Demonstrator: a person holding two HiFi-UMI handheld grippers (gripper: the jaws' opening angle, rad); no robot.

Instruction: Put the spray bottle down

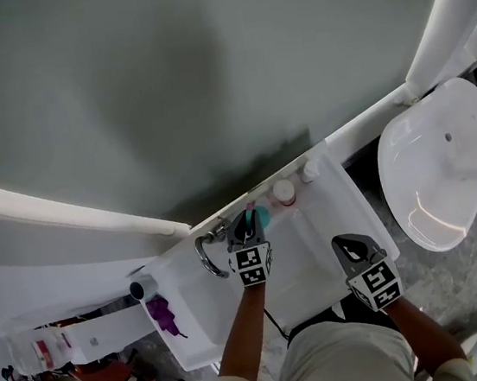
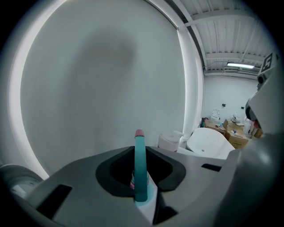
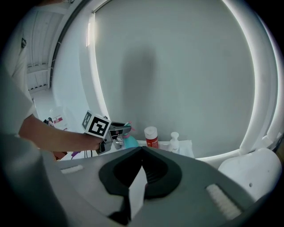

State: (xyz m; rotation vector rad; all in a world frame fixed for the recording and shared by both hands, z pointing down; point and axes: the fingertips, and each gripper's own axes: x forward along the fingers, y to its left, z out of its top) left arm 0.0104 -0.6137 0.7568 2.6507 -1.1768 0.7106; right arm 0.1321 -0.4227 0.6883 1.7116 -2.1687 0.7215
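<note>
A small washroom seen from above. A white washbasin (image 1: 351, 214) stands against a plain grey wall framed by a curved, glowing white band. A chrome tap (image 1: 207, 257) sits at the basin's back left. Along the back ledge stand a white bottle with a red cap (image 1: 284, 192) and, just beside it, a smaller white bottle (image 1: 309, 170). A white toilet (image 1: 440, 167) stands to the right, and a purple object (image 1: 161, 313) lies on the basin's left edge.

The left hand-held gripper (image 1: 248, 226) reaches over the back of the basin, between the tap and the red-capped bottle. Its jaws are partly closed and clamp a teal spray bottle (image 2: 140, 168) with a pink tip, which stands upright between them. Whether the bottle touches the ledge cannot be told.

The right hand-held gripper (image 3: 142, 148) hangs over the basin's front right, jaws closed tip to tip with nothing between them.
</note>
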